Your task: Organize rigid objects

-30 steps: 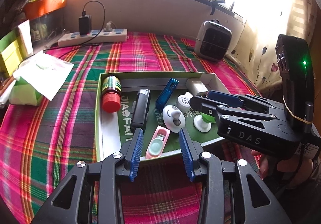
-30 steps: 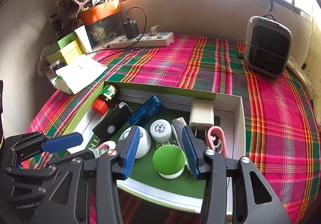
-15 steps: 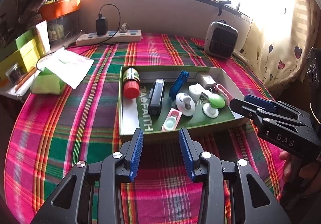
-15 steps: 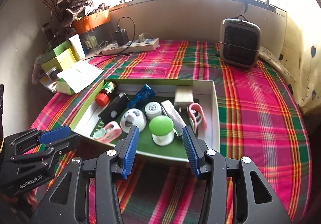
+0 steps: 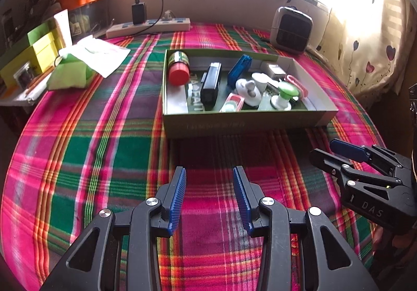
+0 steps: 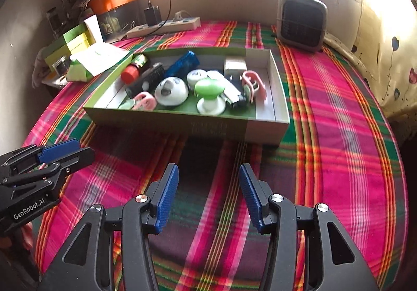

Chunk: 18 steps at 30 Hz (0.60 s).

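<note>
From the left wrist, the left gripper (image 5: 209, 179) hangs open and empty over the plaid cloth (image 5: 104, 150), in front of the green box (image 5: 242, 124) that holds the small objects.

From the right wrist, the right gripper (image 6: 208, 179), empty in front of the same box (image 6: 182, 124), has just been opening.

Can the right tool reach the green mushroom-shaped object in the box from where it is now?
Probably yes: the right tool is open and empty, and the green mushroom-shaped object stands uncovered near the box's front wall.
</note>
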Each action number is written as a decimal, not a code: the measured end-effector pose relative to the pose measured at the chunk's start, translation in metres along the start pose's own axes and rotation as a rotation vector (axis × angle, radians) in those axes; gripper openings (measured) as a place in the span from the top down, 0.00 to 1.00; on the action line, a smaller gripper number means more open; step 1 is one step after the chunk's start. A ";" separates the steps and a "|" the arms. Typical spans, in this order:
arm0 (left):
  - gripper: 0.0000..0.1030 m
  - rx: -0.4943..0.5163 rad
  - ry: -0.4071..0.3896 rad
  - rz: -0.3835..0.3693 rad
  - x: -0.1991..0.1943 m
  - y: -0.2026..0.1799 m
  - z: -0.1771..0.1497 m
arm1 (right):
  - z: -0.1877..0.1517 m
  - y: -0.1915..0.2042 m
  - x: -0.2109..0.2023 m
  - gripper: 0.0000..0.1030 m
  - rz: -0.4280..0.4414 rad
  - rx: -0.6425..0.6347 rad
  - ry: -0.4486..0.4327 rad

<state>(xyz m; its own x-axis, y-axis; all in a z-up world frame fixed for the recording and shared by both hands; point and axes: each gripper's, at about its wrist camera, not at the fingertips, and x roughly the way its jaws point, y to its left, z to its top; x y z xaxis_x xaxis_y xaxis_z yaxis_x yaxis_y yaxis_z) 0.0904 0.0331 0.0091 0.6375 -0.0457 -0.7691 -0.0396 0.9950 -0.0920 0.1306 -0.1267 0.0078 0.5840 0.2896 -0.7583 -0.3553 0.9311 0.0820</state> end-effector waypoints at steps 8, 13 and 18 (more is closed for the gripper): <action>0.65 0.003 0.005 0.016 0.004 0.000 -0.010 | -0.012 0.002 -0.001 0.52 -0.038 0.013 0.017; 0.64 0.017 -0.005 0.046 0.005 -0.004 -0.011 | -0.016 0.000 -0.005 0.52 -0.060 0.022 0.011; 0.63 0.014 -0.022 0.079 0.006 -0.009 -0.013 | -0.020 0.003 -0.006 0.50 -0.093 0.004 0.002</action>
<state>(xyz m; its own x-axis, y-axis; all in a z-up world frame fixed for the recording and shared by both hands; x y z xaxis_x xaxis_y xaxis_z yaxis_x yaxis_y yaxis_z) 0.0844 0.0225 -0.0028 0.6496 0.0347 -0.7595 -0.0794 0.9966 -0.0224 0.1112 -0.1307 -0.0004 0.6127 0.2016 -0.7641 -0.2965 0.9549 0.0142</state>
